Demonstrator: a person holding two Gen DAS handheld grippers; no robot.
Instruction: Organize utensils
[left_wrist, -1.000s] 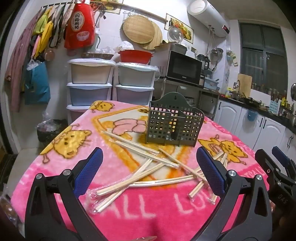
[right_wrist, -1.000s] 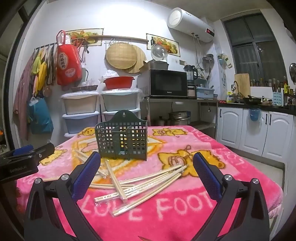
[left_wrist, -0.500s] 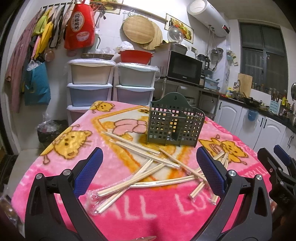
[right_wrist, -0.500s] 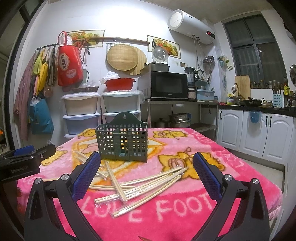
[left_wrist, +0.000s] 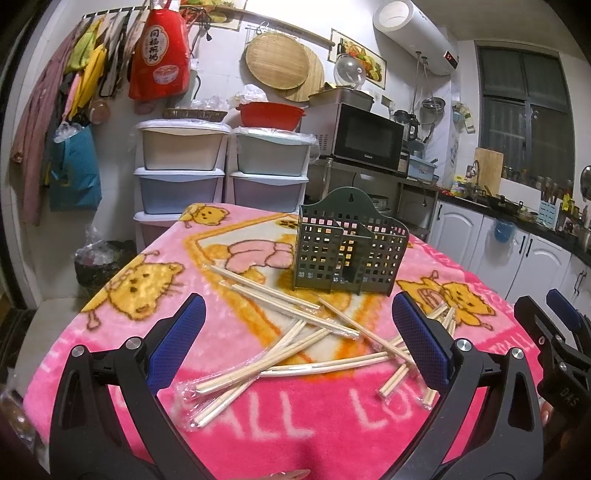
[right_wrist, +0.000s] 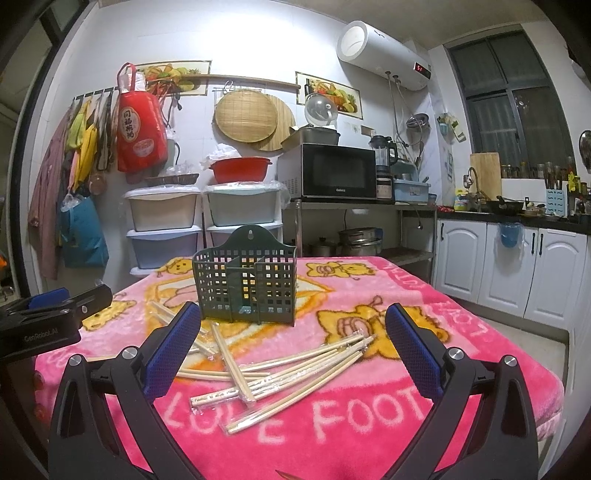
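Start of job, nothing picked yet. Left gripper (left_wrist: 299, 339) w/ jaws spread wide, empty, hovering near edge of pink blanket (left_wrist: 325, 417). Right gripper (right_wrist: 291, 343) likewise wide, empty. Wrapped chopsticks (right_wrist: 291, 373) scattered across blanket btwn grippers & green slotted holder (right_wrist: 245, 282), some crossing. Holder upright behind pile, apparently empty, compartments divided. Next probably: drop onto one pair lying clear of the rest, close across its middle, lift, tip upright, feed into a compartment. Risk: slick plastic sleeves, neighbours dragged along.
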